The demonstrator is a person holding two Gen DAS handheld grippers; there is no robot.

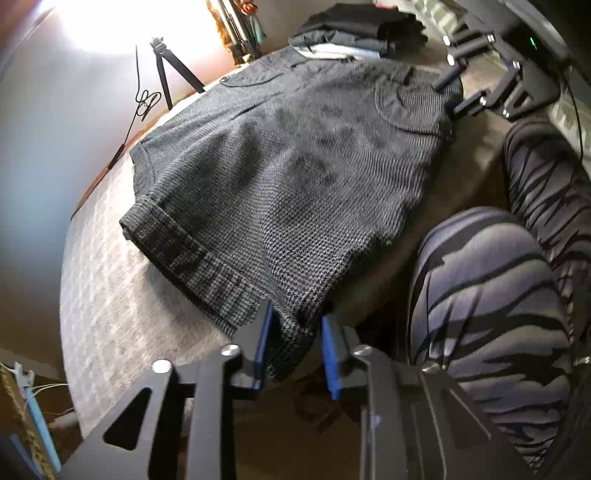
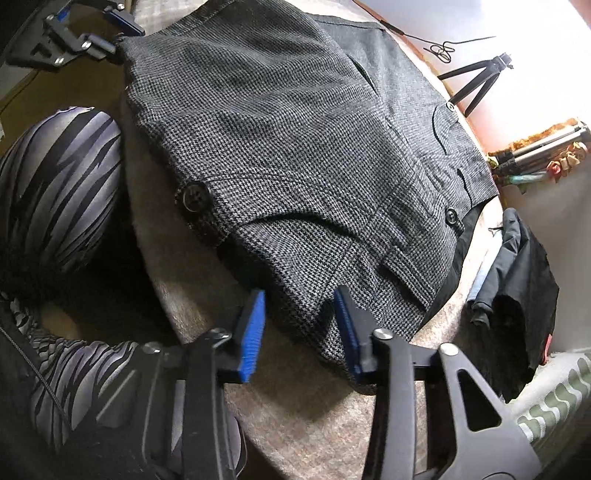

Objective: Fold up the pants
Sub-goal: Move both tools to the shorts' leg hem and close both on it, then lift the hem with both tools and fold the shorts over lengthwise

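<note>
Grey houndstooth pants (image 1: 295, 177) lie folded on a grey rug; they also show in the right wrist view (image 2: 295, 147), with a large button (image 2: 194, 197) on the waistband. My left gripper (image 1: 295, 343) is open, its blue pads either side of the cuffed leg corner. My right gripper (image 2: 299, 325) is open, its jaws straddling the waistband corner. Each gripper shows in the other's view, the right one (image 1: 452, 92) and the left one (image 2: 114, 33), at opposite ends of the pants.
The person's knees in striped leggings (image 1: 491, 306) sit beside the pants, also in the right wrist view (image 2: 55, 177). A pile of dark folded clothes (image 1: 351, 33) lies beyond, seen too from the right (image 2: 517, 288). A small tripod (image 2: 476, 81) stands on the floor.
</note>
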